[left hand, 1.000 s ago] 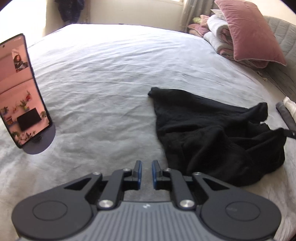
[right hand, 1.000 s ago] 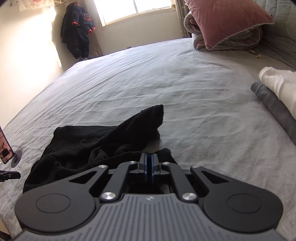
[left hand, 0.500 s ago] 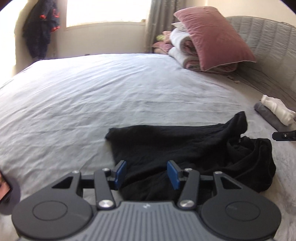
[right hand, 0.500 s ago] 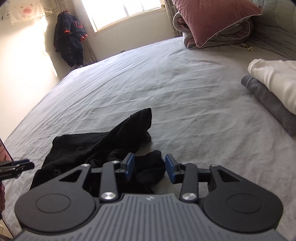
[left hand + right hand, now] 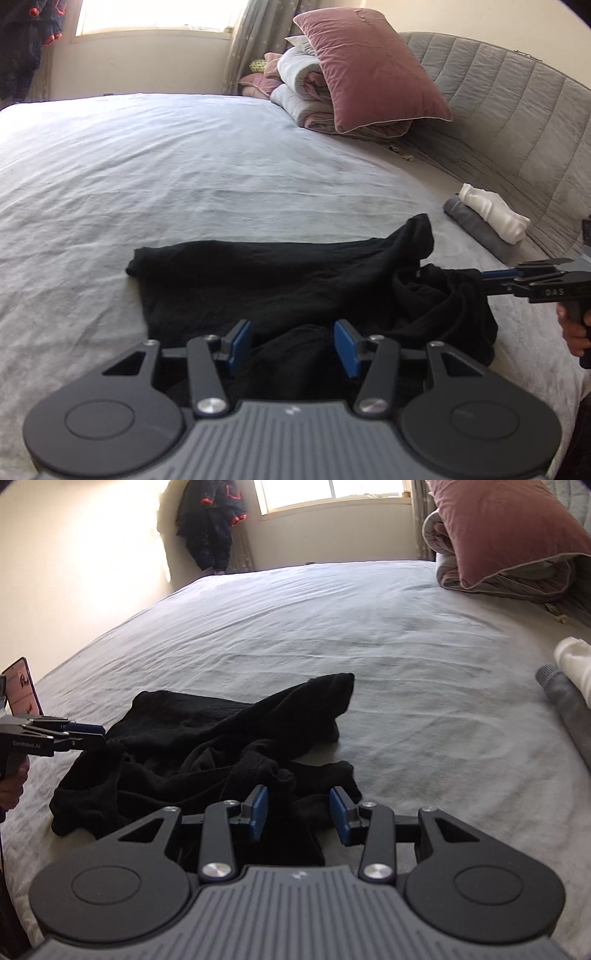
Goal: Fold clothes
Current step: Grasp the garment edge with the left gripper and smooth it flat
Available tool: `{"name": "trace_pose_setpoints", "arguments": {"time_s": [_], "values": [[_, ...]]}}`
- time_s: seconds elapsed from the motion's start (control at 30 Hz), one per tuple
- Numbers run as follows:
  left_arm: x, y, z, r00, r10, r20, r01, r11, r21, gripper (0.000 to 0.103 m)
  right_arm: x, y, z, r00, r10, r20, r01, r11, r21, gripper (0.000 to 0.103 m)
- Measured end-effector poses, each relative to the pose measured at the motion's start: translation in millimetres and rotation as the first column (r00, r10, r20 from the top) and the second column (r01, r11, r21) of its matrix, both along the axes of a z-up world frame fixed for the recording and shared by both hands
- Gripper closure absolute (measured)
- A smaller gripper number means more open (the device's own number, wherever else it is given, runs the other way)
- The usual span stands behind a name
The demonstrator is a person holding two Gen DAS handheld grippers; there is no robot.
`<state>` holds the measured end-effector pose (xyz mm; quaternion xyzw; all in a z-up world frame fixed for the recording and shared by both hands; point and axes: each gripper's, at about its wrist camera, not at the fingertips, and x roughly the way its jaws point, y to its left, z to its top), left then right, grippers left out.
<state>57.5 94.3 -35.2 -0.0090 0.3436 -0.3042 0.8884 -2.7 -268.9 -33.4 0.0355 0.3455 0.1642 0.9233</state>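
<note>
Straddling bunched cloth, both grippers stand with jaws apart: the left gripper (image 5: 292, 343) has a hump of the black garment (image 5: 280, 280) between its pads, the right gripper (image 5: 298, 814) a fold, likely to pinch edges. It lies crumpled on the bed (image 5: 184, 166).

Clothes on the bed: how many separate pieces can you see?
3. A crumpled black garment lies in front of both claws. A folded grey piece sits near the headboard, with a white one on top. More may hide in the black heap.
</note>
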Motion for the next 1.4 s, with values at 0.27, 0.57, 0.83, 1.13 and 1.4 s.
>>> {"name": "trace_pose_setpoints", "arguments": {"time_s": [0.27, 0.57, 0.83, 1.13, 1.4], "values": [[-7, -16, -8, 0.998, -0.063, -0.004, 0.063, 0.994, 0.089, 0.067, 7, 19, -7, 0.999, 0.051, -0.003, -0.051, 0.998, -0.032, 0.062], [-20, 5, 3, 0.997, 0.055, 0.046, -0.057, 0.997, 0.042, 0.098, 12, 36, -11, 0.997, 0.071, 0.008, -0.071, 0.996, -0.054, 0.092], [-27, 26, 20, 0.98, 0.163, 0.111, -0.163, 0.987, -0.004, 0.098, 0, 30, 16, 0.989, -0.037, 0.14, 0.045, 0.998, -0.05, 0.095], [-20, 0, -1, 0.979, 0.19, 0.073, -0.203, 0.927, 0.316, 0.08, -1, 23, 9, 0.991, -0.131, 0.04, 0.135, 0.982, -0.134, 0.095], [-16, 2, -17, 0.935, 0.28, 0.215, -0.353, 0.7, 0.621, 0.073, 4, 16, -3, 0.989, -0.142, -0.032, 0.136, 0.979, -0.151, 0.094]]}}
